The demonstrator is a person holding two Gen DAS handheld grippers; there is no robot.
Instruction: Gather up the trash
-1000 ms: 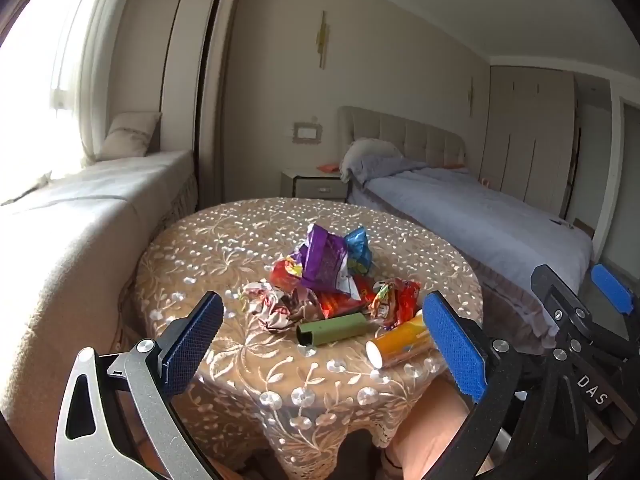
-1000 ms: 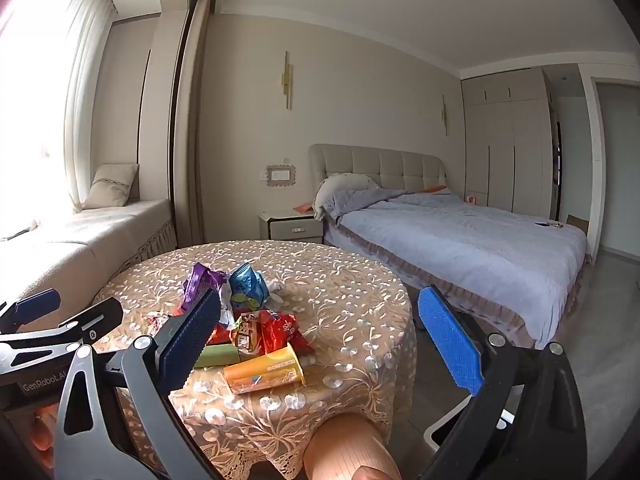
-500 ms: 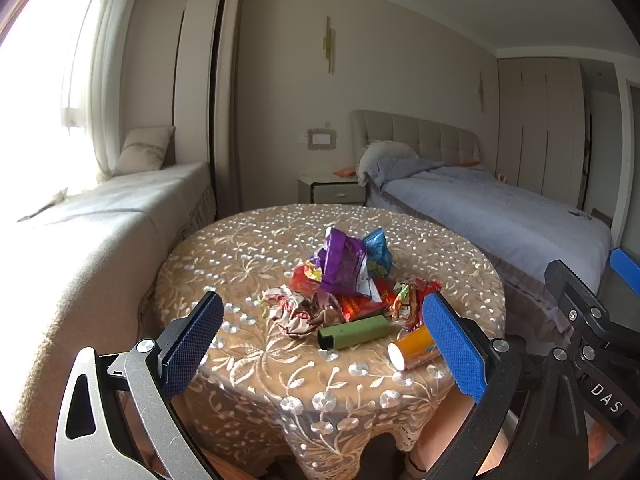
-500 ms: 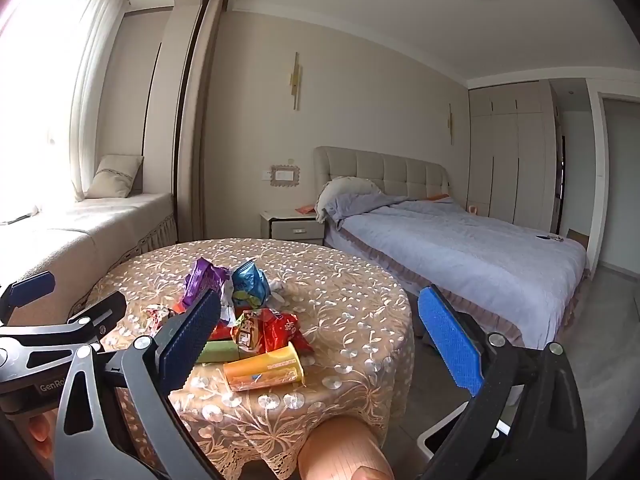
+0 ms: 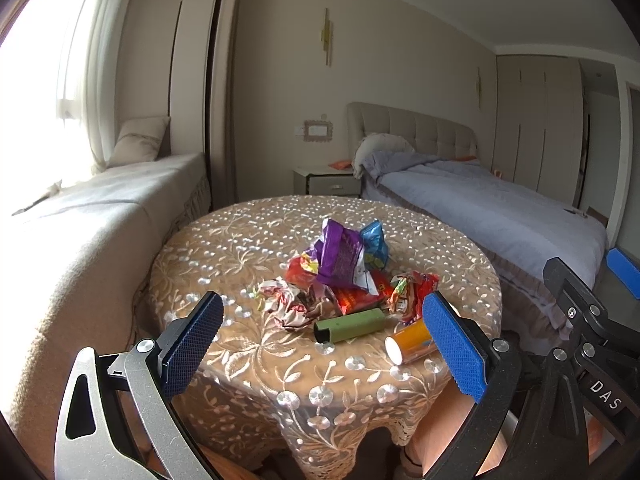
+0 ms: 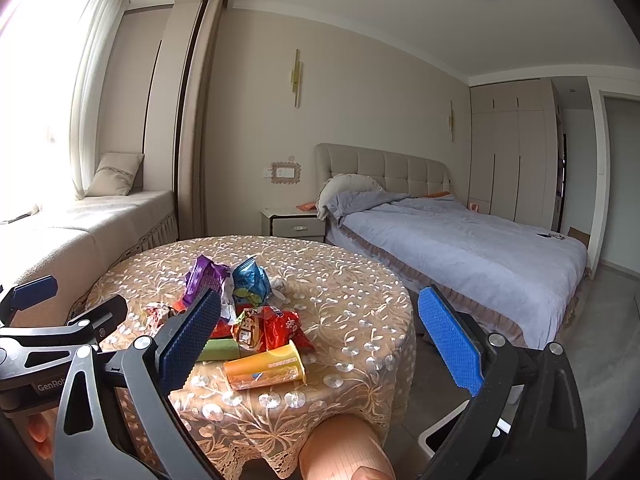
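Low in both frames, the left gripper (image 5: 322,344) and right gripper (image 6: 320,336) hang short of the round table (image 5: 248,376), level, jaws spread wide with nothing between the blue pads. The trash pile (image 5: 340,276) sits at frame centre on the lace cloth: purple wrapper (image 5: 340,258), green tube (image 5: 352,325) and orange cup (image 6: 264,367) lying on their sides nearest the front edge. In the left view the right-hand pad covers the cup's far end; wrapper print is unreadable. Bare cloth rings the pile; the bed (image 6: 480,248) stands at right.
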